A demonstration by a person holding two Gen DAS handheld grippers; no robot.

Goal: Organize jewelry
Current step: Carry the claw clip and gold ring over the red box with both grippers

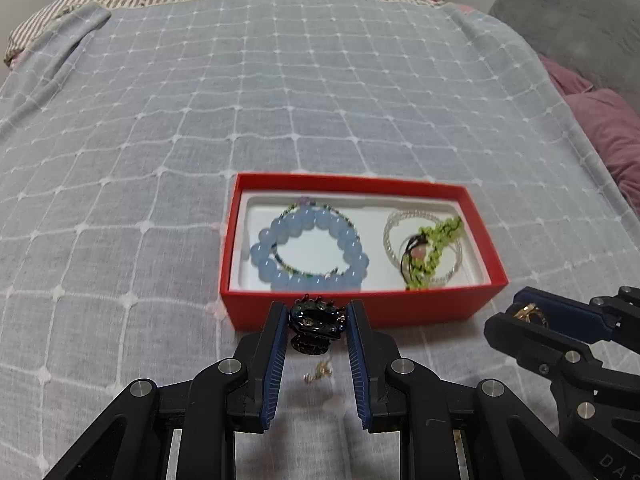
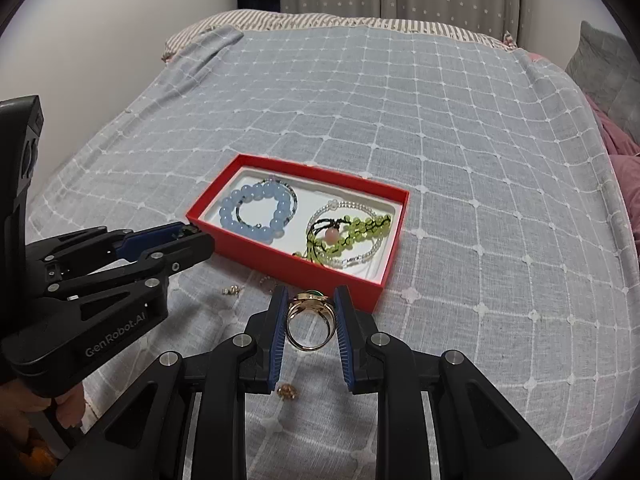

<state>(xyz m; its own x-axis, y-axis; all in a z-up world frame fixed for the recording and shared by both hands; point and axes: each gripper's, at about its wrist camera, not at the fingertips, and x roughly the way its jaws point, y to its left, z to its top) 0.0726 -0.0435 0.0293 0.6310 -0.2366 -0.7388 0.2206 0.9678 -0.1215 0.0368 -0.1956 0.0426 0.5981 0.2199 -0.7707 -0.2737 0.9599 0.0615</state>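
A red box (image 1: 362, 312) (image 2: 224, 246) lies on the bed and holds a blue bead bracelet (image 1: 304, 250) (image 2: 256, 210), a green bead piece (image 1: 436, 250) (image 2: 360, 234) and a clear bead bracelet (image 1: 390, 236) (image 2: 362, 258). My left gripper (image 1: 316, 326) (image 2: 186, 236) is shut on a black hair clip (image 1: 316, 318), held just in front of the box's near wall. My right gripper (image 2: 311, 312) (image 1: 528, 312) is shut on a gold ring (image 2: 310, 322) (image 1: 530, 314) near the box's near right corner.
The grey checked blanket (image 1: 200, 120) covers the bed. Small gold pieces lie on it: one under my left gripper (image 1: 318, 372), others in the right wrist view (image 2: 232, 290) (image 2: 287, 391). A grey pillow (image 1: 580, 24) and a purple cover (image 1: 600, 128) lie at the right.
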